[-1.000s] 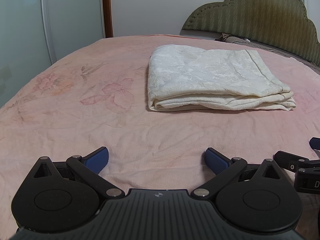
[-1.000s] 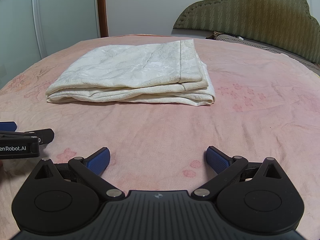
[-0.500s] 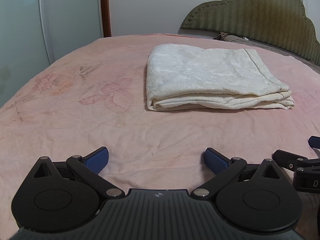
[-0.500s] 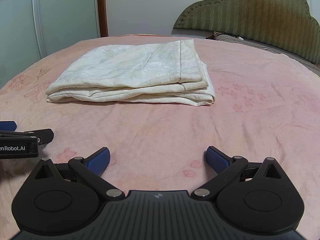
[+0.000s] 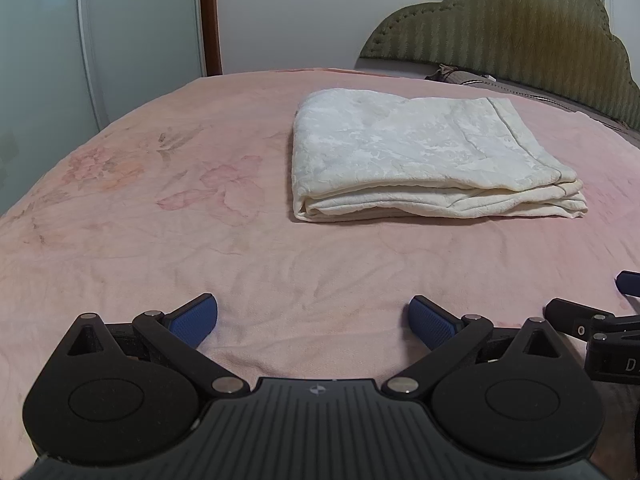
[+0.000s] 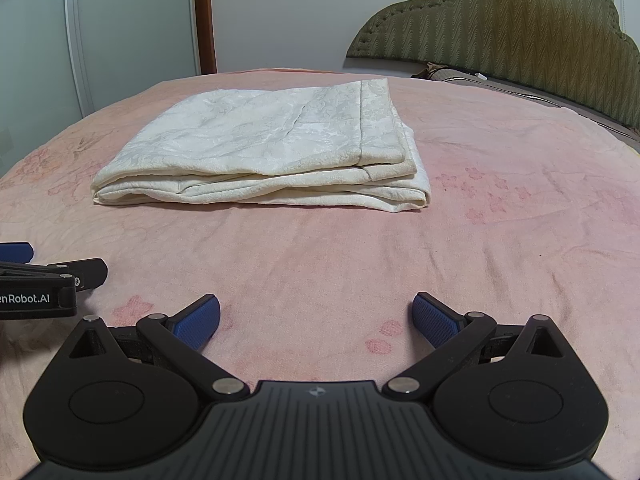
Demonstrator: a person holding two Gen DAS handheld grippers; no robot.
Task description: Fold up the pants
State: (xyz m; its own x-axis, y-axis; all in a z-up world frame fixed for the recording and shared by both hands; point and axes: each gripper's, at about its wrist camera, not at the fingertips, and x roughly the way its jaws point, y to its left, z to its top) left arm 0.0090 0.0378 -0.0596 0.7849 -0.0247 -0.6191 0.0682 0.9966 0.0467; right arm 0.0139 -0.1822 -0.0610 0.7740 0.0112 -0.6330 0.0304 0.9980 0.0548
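Cream-white pants [image 5: 420,156] lie folded into a flat rectangular stack on the pink bed [image 5: 160,216], ahead of both grippers. In the right wrist view the same pants [image 6: 272,148] sit ahead and slightly left. My left gripper [image 5: 313,318] is open low over the bedspread, nothing between its blue pads. My right gripper [image 6: 316,320] is also open and empty, well short of the pants. Each gripper shows at the other view's edge: the right gripper's fingers [image 5: 592,322] and the left gripper's fingers [image 6: 52,276].
A green padded headboard [image 5: 520,36] stands at the back right with a pillow [image 6: 480,78] below it. A pale wardrobe door [image 5: 120,40] and a wooden frame [image 5: 210,16] are at the back left. The bedspread [image 6: 500,208] has a faded floral print.
The left wrist view has shifted very slightly; the pants sit a touch higher and left in it. Both grippers stay open and the pants have not moved.
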